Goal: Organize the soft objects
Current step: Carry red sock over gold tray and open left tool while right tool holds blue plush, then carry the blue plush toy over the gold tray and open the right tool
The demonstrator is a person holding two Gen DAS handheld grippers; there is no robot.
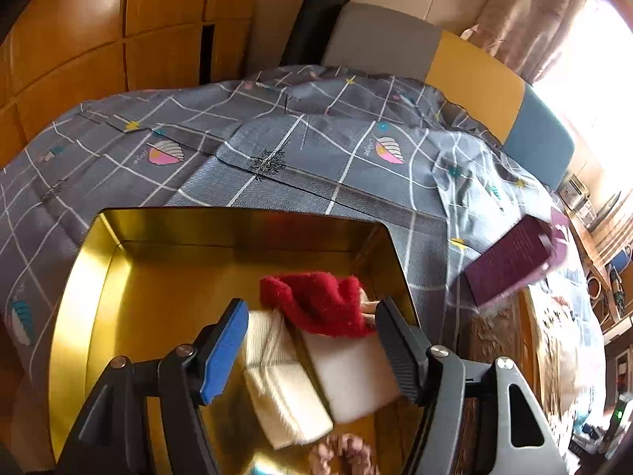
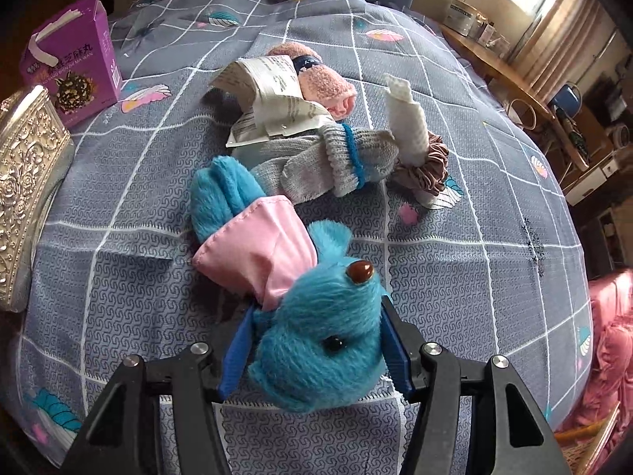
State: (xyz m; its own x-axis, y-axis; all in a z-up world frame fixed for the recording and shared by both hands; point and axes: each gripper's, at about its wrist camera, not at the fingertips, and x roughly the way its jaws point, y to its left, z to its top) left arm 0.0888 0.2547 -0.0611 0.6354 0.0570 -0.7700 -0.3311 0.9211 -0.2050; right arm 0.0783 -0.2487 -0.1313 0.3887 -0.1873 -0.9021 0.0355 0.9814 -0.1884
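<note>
Daylight pours from a window [image 1: 593,51] at the upper right of both views, blown out to white in the left wrist view. The gold tin [image 1: 99,316] throws back strong glare there. Both views bow hard with dark corners. Items low in the tin are smeared; the right wrist view is sharp.

cut off: scrunchie [image 1: 343,455] by bottom edge | blurred: purple box [image 1: 514,263] | hidden: toy's [image 2: 316,340] underside

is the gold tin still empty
No, the shiny gold metal tin already holds a fuzzy red knit piece, two cream folded cloths and a pinkish-brown scrunchie.
</note>
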